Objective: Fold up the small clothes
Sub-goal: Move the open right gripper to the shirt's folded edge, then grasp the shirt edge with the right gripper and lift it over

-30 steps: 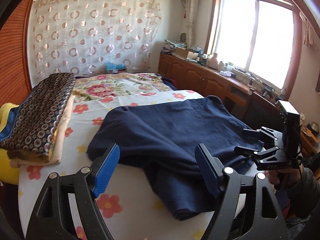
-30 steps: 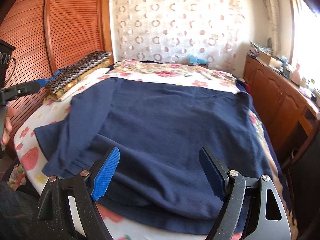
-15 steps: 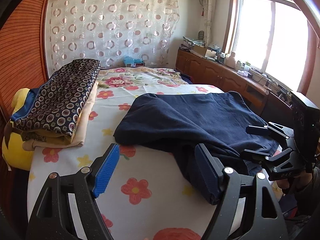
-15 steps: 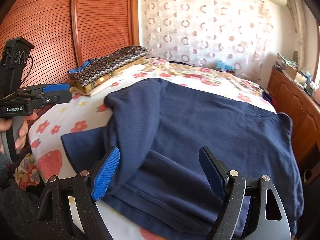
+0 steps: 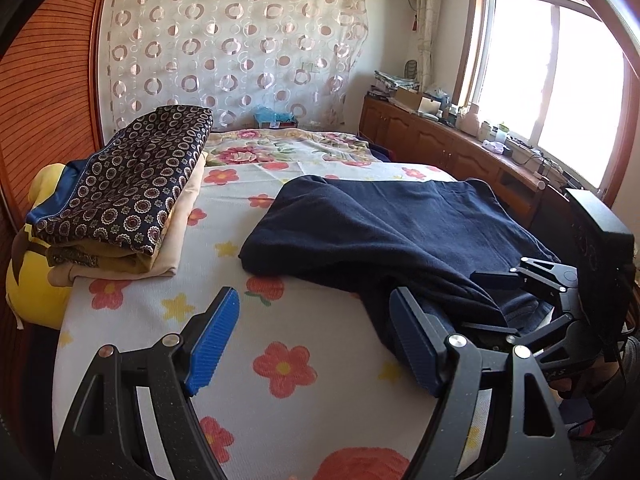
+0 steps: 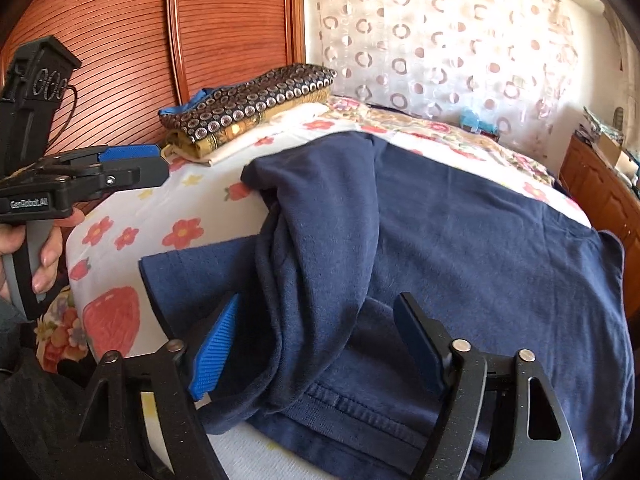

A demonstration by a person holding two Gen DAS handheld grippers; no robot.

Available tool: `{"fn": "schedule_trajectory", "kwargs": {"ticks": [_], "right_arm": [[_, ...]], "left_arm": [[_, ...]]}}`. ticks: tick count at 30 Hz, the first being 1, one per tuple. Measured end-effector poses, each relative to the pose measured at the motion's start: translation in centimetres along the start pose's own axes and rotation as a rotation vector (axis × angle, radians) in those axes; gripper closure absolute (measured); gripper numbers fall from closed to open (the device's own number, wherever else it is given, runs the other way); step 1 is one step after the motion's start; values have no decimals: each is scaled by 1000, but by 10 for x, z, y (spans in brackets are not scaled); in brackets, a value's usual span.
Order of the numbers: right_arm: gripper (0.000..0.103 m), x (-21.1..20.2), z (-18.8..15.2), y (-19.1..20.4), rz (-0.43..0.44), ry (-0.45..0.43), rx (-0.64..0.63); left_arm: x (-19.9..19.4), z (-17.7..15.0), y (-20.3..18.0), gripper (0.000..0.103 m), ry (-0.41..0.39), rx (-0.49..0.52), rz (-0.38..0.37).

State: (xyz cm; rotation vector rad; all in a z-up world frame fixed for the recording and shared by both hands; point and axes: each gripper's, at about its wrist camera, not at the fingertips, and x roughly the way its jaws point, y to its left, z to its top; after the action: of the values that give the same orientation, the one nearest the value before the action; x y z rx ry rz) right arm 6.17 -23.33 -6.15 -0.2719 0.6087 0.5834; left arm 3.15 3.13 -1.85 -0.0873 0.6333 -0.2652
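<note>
We are holding the right gripper (image 6: 316, 344) over the navy shirt's (image 6: 460, 240) bunched near hem on the floral bedsheet (image 5: 280, 312); jaws spread, just narrowing, fabric between but unpinched. Left gripper (image 5: 316, 340) is spread over bare sheet, farther away.

A bed (image 5: 280, 320) fills the lower and middle part of both views, covered by a white sheet (image 5: 304, 344) printed with red flowers and small yellow stars. A navy blue garment (image 5: 392, 232) lies spread on the sheet at centre right of the left wrist view, rumpled toward the near edge. At the left of that view a stack of folded cloths (image 5: 132, 196) rests on the sheet, a dark circle-patterned one on top of beige ones. Further back, at upper centre, lies a cream floral blanket (image 5: 288, 148).
</note>
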Motion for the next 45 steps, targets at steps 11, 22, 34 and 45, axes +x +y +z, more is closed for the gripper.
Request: {"fn": "schedule_trajectory", "kwargs": {"ticks": [11,22,34,45], "right_arm": [[94,-12,17,-7,16,-54,-15],[94,-98,42,-56,-122,-218,2],[94,-154,13,-93,-302,-174,77],[94,-130,2,-110,-325,-35,200]], "left_arm": [[1,-1,-3,25,3,8,-7],[0,4,-21,25,-6,35,-42],[4,26,-70,25,-33,128,-106],[18,38,-112,25,-32,191,-145]]}}
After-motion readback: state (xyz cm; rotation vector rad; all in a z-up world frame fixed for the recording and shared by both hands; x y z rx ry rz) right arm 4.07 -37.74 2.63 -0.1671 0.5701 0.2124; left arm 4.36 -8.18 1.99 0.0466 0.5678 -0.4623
